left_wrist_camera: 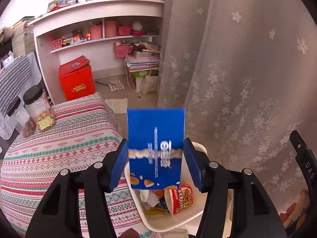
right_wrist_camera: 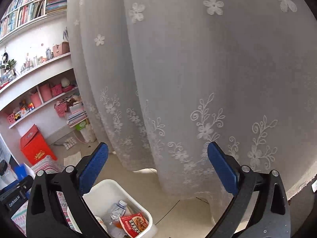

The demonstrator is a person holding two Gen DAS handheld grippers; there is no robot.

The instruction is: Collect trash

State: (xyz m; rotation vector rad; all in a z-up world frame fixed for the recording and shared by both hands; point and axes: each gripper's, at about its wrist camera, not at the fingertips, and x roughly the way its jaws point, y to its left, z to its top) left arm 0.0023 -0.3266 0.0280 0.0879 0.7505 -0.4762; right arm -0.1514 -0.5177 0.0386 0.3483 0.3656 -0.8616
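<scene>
In the left wrist view a blue snack box [left_wrist_camera: 156,148] stands upright between the blue pads of my left gripper [left_wrist_camera: 155,148], above a white trash bin [left_wrist_camera: 190,216]. The pads sit at the box's sides; the box looks motion-blurred, so I cannot tell whether they grip it. The bin holds a red noodle cup [left_wrist_camera: 181,198], crumpled paper and wrappers. In the right wrist view my right gripper [right_wrist_camera: 157,152] is open and empty, above and right of the same bin [right_wrist_camera: 103,190], which holds a crushed plastic bottle [right_wrist_camera: 117,210] and the red cup [right_wrist_camera: 134,224].
A patterned cloth-covered table [left_wrist_camera: 59,148] lies left of the bin, with two black-lidded jars [left_wrist_camera: 38,109]. A lace curtain [left_wrist_camera: 237,69] hangs right. A red box [left_wrist_camera: 76,79] and white shelves [left_wrist_camera: 99,19] stand behind on the floor.
</scene>
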